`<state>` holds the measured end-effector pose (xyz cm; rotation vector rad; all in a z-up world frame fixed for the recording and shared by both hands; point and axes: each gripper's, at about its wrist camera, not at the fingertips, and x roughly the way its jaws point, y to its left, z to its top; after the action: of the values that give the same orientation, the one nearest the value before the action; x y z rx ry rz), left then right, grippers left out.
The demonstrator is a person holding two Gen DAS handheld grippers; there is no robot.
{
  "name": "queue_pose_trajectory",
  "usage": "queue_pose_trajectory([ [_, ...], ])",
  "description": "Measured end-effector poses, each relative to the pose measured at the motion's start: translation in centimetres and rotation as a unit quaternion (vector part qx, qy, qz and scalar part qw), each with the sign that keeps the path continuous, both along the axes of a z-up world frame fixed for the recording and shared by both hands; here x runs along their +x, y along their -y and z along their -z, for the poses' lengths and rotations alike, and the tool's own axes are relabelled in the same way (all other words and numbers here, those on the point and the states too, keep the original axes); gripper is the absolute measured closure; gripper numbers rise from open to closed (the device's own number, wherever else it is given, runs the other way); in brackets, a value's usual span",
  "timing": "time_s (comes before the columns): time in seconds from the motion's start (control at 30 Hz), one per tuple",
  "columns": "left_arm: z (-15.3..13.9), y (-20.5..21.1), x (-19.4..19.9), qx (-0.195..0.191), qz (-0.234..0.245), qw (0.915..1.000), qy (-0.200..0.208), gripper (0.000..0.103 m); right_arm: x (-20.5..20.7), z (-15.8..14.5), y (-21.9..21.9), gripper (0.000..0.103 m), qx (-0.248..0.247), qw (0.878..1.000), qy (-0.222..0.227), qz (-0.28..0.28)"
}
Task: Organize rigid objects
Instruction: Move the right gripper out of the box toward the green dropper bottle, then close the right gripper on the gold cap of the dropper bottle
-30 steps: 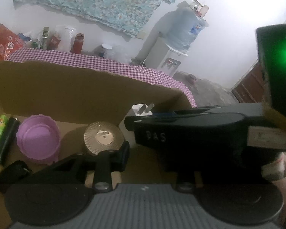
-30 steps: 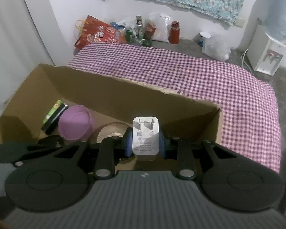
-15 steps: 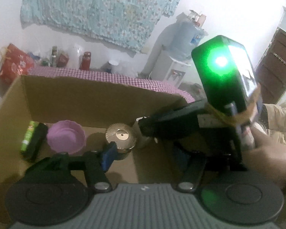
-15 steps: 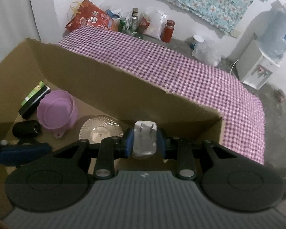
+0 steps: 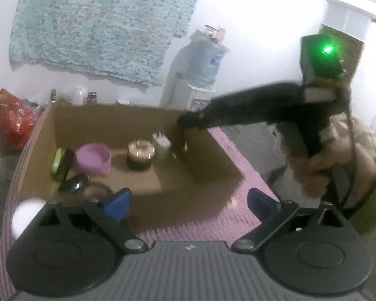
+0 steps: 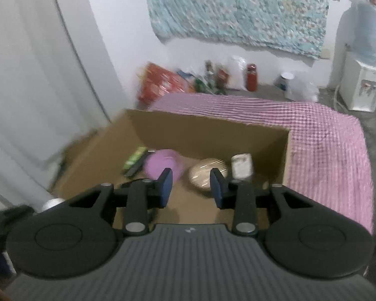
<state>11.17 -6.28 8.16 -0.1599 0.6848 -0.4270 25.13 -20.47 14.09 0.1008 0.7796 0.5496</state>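
Observation:
An open cardboard box [image 6: 200, 130] sits on a purple checked cloth [image 6: 325, 150]. Along its back wall lie a green-and-black tube [image 6: 135, 161], a purple bowl [image 6: 164, 166], a gold-lidded jar [image 6: 208, 174] and a white plug charger [image 6: 242, 166]. My right gripper [image 6: 191, 186] hovers above the box's near side, its jaws opening with nothing between them. My left gripper [image 5: 189, 200] stands wide open and empty, its jaws still opening, in front of the box [image 5: 143, 175]. A small black object [image 5: 74, 183] lies near the box's front left corner.
A hand [image 5: 313, 168] holds the right gripper's body over the box's right wall. A white round thing [image 5: 25, 215] sits blurred at the left. A red bag [image 5: 15, 120], bottles [image 6: 252, 76] and a water dispenser [image 6: 361, 80] stand along the back wall.
The right gripper let go of the white charger, which now rests in the box. The left gripper opened wide. Both grippers drew back and rose away from the box.

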Motion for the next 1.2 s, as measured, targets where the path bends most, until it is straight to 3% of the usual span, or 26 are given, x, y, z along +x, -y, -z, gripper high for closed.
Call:
queue_pose_trajectory([
  [0.23, 2.7, -2.2, -4.6, 0.024, -0.033, 0.9992, -0.007, 0.004, -8.9, 1.5, 0.3, 0.062, 0.086, 0.996, -0.02, -0.026],
  [0.43, 5.1, -3.0, -4.3, 0.069, -0.078, 0.9945, -0.013, 0.004, -12.7, 4.7, -3.0, 0.061, 0.087, 0.994, -0.036, -0.047],
  [0.57, 6.4, -2.9, -4.1, 0.115, -0.099, 0.9884, -0.007, 0.006, -12.6, 5.9, -5.5, 0.061, 0.088, 0.993, -0.048, -0.062],
  [0.7, 7.9, -2.6, -3.7, 0.147, -0.115, 0.9824, -0.008, 0.018, -11.5, 6.0, -8.1, 0.061, 0.077, 0.993, -0.047, -0.08],
  [1.0, 9.0, -3.6, -2.9, 0.144, -0.138, 0.9798, -0.019, 0.036, -8.3, 6.9, -12.9, 0.068, 0.05, 0.99, -0.042, -0.126],
  [1.2, 9.2, -4.0, -2.7, 0.134, -0.137, 0.9813, -0.018, 0.043, -7.5, 7.7, -15.4, 0.083, 0.025, 0.99, -0.03, -0.139],
])
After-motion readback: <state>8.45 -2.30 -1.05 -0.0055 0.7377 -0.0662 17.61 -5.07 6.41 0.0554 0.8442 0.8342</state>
